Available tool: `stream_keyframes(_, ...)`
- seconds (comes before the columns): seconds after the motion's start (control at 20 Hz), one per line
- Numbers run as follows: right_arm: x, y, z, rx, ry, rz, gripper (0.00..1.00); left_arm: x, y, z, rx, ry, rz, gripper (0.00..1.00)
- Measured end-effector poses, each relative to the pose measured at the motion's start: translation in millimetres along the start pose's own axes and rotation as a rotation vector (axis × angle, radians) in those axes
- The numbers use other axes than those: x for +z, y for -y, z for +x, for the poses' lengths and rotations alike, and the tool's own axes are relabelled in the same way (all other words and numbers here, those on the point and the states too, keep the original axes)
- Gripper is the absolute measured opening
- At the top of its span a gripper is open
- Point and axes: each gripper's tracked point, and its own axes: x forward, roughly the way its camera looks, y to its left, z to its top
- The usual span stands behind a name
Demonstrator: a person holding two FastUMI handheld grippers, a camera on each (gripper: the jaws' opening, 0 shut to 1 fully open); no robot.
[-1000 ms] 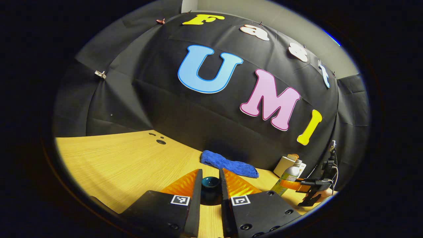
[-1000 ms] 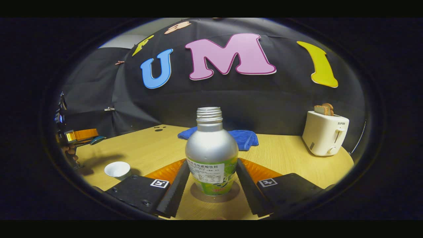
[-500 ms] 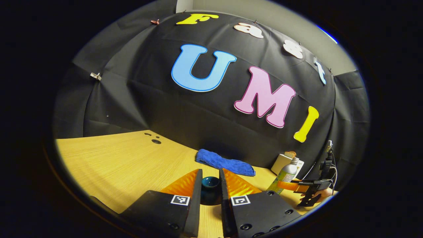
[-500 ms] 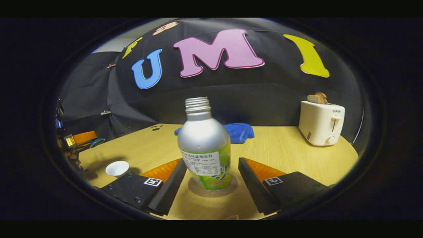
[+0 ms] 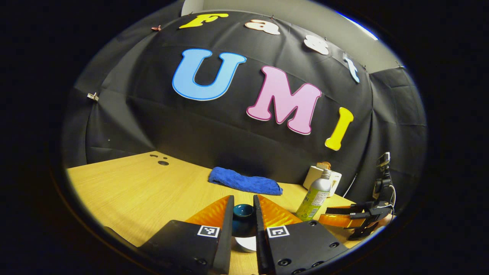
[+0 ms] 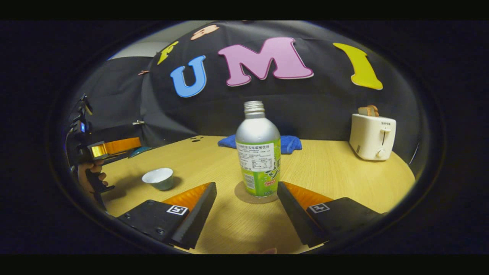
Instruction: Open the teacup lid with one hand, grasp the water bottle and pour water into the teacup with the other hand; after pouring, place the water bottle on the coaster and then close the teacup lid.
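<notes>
Water bottle [image 6: 258,152] upright on wooden table [image 6: 336,179]

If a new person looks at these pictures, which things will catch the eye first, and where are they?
First, the silver and green water bottle, standing upright on the round coaster between the open fingers of the right gripper. Next, the teal teacup lid clamped in the left gripper, above the white teacup. At the table's far right stands a white toaster.
</notes>
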Motion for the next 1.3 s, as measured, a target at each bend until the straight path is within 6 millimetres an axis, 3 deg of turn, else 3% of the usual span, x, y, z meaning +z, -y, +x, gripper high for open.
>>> stream_keyframes(0.2, 8.3, 0.9, -22.0, -0.032, 0.098, -0.067, 0.98, -29.0, 12.4, 1.5, -0.025, -0.081, 0.029, 0.31)
stream_keyframes(0.4, 25.7, 5.5, -44.6, -0.08, 0.245, -0.077, 0.98, -39.4, 26.7, 7.8, -0.026, -0.107, 0.118, 0.31)
stream_keyframes(0.6, 21.8, 20.0, -47.6, -0.123, 0.241, -0.033, 0.97, -53.6, 34.8, 16.8, -0.008, -0.136, 0.157, 0.31)
stream_keyframes(0.8, 22.6, 14.7, -47.8, -0.114, 0.239, -0.036, 0.99, -67.2, 30.4, 19.1, 0.028, -0.171, 0.187, 0.34)
stream_keyframes(1.3, 21.5, 9.8, -47.0, -0.088, 0.24, -0.039, 0.99, -72.6, 28.1, 26.5, 0.043, -0.177, 0.221, 0.34)
